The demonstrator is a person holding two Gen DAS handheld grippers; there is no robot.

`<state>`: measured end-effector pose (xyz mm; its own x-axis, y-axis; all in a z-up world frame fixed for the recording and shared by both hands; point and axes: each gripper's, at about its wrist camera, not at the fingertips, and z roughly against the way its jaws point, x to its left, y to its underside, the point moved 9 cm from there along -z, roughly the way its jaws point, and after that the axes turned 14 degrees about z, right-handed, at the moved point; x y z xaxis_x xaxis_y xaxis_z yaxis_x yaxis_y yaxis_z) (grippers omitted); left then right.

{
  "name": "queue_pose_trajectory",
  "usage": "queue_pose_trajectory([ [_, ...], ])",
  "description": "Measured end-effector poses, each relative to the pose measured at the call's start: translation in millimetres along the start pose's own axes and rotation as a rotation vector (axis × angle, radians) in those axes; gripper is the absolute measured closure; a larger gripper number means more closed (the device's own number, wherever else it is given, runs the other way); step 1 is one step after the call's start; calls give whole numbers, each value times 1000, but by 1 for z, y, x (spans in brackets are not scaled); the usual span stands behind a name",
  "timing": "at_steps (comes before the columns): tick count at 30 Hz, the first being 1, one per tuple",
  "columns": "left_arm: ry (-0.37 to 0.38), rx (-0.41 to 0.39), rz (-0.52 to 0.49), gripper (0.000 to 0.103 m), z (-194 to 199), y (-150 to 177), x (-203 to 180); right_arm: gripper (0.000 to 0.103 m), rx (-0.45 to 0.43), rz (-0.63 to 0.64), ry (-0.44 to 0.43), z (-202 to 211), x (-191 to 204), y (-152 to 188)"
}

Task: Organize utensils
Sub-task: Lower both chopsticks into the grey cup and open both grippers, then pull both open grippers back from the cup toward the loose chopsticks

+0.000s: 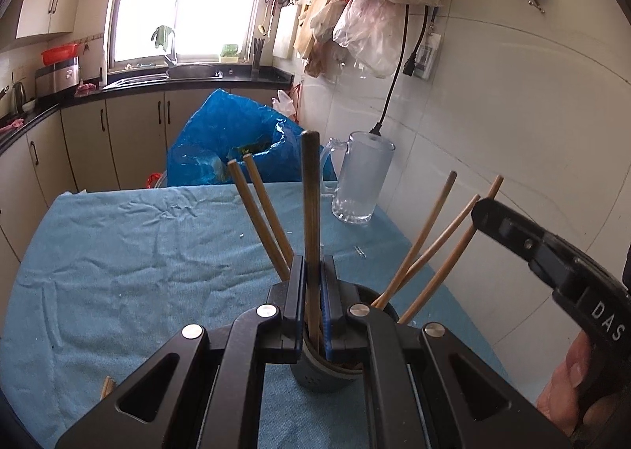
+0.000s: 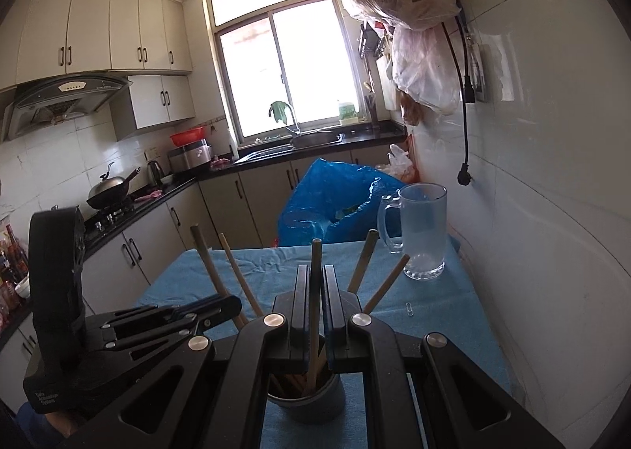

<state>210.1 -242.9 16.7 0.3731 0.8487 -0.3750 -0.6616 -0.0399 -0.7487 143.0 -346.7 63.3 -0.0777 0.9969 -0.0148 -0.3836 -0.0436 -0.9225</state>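
While both wrist views look down on one grey cup (image 1: 315,374) standing on the blue cloth (image 1: 118,252), the count runs as follows. Chopsticks: six in the left view, two leaning left (image 1: 256,212), one dark stick (image 1: 310,192) upright, three fanning right (image 1: 430,236). Left gripper (image 1: 313,291): jaws nearly together, clamped on the dark stick above the cup's mouth. Right gripper (image 2: 314,291): jaws narrowly parted with an upright chopstick (image 2: 315,283) between them; whether the pads press it, cannot tell. Glass mug (image 2: 424,228): one, near the wall. Paper clip (image 2: 410,309): one, on the cloth beside the mug. Blue bag (image 2: 331,204): one, beyond the table's far edge.
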Motion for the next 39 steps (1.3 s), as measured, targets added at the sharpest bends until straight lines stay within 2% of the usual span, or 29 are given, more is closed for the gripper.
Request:
queue_pose_trajectory([
  [21, -10, 18, 28, 96, 1, 3, 3, 95, 8, -6, 0, 3, 1, -4],
  [24, -5, 26, 35, 87, 4, 2, 3, 95, 1, -6, -1, 6, 1, -6],
  [26, -7, 10, 33, 75, 9, 0, 3, 95, -9, -9, 10, 10, 0, -8],
  [29, -3, -1, 25, 74, 16, -1, 1, 95, -23, -21, 15, 17, -4, -13],
  [31, 0, -2, 26, 73, 20, -1, 1, 93, -31, -23, 21, 21, -6, -16],
  [34, -4, -7, 27, 65, 26, 0, 1, 84, -49, -26, 33, 32, -8, -22],
  [37, -16, -13, 27, 62, 33, 1, 5, 74, -76, -32, 49, 48, -8, -27],
  [39, -30, -15, 31, 58, 40, 2, 10, 61, -91, -35, 62, 59, -8, -28],
])
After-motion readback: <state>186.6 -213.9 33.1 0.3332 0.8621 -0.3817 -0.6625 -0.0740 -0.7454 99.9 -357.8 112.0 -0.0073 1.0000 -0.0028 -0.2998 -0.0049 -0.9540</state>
